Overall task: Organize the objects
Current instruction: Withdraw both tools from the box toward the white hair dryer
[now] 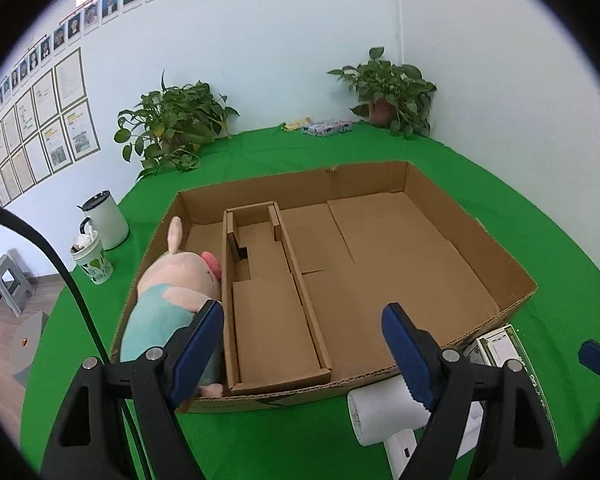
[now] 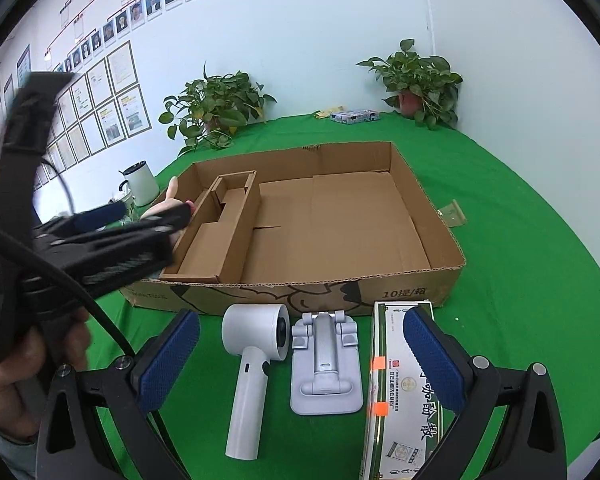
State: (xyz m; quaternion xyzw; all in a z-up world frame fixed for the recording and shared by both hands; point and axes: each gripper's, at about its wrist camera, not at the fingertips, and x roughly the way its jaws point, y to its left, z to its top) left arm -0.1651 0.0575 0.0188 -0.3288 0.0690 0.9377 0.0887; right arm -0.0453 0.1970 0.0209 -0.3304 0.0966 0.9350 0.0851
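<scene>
A shallow cardboard box (image 1: 472,236) (image 2: 424,196) with a narrow divider sits on the green table. A pink and teal plush toy (image 1: 172,284) lies in its left compartment. My left gripper (image 1: 304,344) is open above the box's near edge, empty, beside the plush. My right gripper (image 2: 300,360) is open and empty over the objects in front of the box: a white hair dryer (image 2: 252,364) (image 1: 384,408), a grey folding stand (image 2: 326,368) and a white and green carton (image 2: 400,396) (image 1: 496,344).
Two potted plants (image 2: 216,112) (image 2: 420,80) and a small printed pack (image 2: 354,115) stand at the back. A white kettle (image 1: 106,218) and a cup (image 1: 92,260) stand left of the box. A cardboard scrap (image 2: 452,212) lies to its right.
</scene>
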